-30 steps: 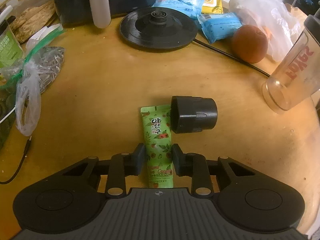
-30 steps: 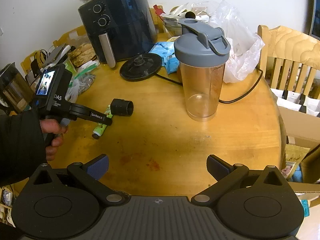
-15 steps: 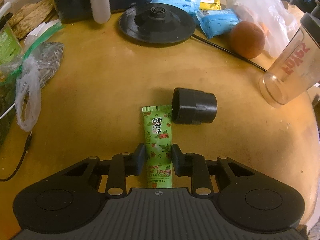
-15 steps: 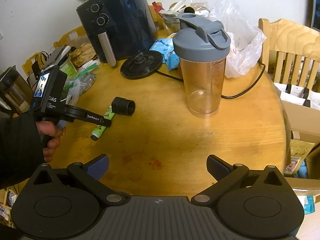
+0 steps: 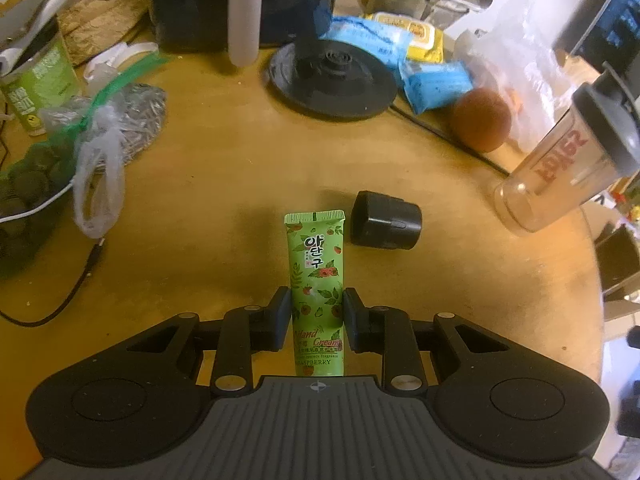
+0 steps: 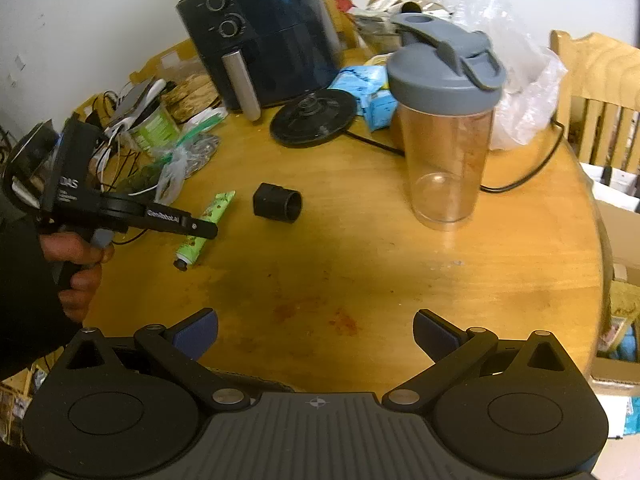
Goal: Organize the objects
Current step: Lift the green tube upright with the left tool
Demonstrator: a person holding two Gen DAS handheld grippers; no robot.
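Left gripper [image 5: 316, 312] is pinched on the hand cream tube [image 5: 316, 276]; lift it clear of the black cap [image 5: 386, 221] at 1 o'clock. Right gripper [image 6: 316, 332] fingers are wide open and empty.

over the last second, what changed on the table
The left gripper, shut on the green tube, lifted it off the table, away from the black cap. The cap, shaker and open right gripper stayed put.
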